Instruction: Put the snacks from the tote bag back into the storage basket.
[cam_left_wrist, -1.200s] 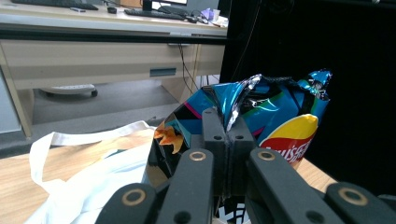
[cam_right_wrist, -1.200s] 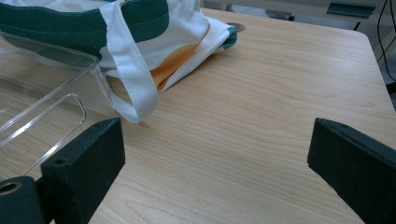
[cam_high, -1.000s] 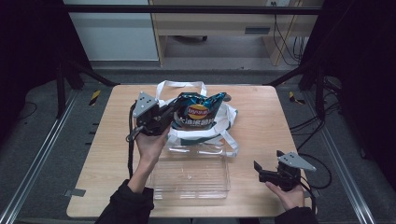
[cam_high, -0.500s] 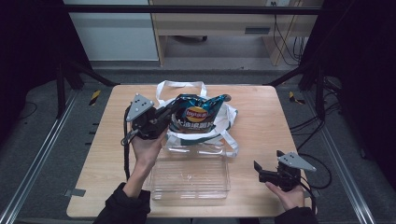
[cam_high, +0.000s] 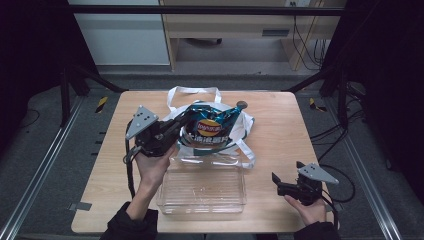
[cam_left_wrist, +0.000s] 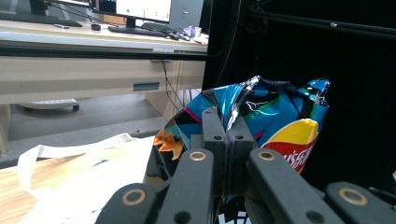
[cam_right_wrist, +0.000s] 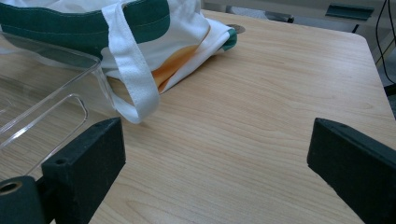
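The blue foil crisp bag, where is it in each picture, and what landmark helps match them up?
High view: blue foil crisp bag above centre, over the white tote bag, pinched by the left gripper.
Left gripper view: centre right, top edge clamped between the jaws.
Right gripper view: not in it.
Shared landmark: the white tote bag.

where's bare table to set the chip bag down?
Free: the table right of the tote bag, up to the right gripper; also the far-left strip beside the left gripper. Crowded: centre, where chip bag, tote and clear bin sit.
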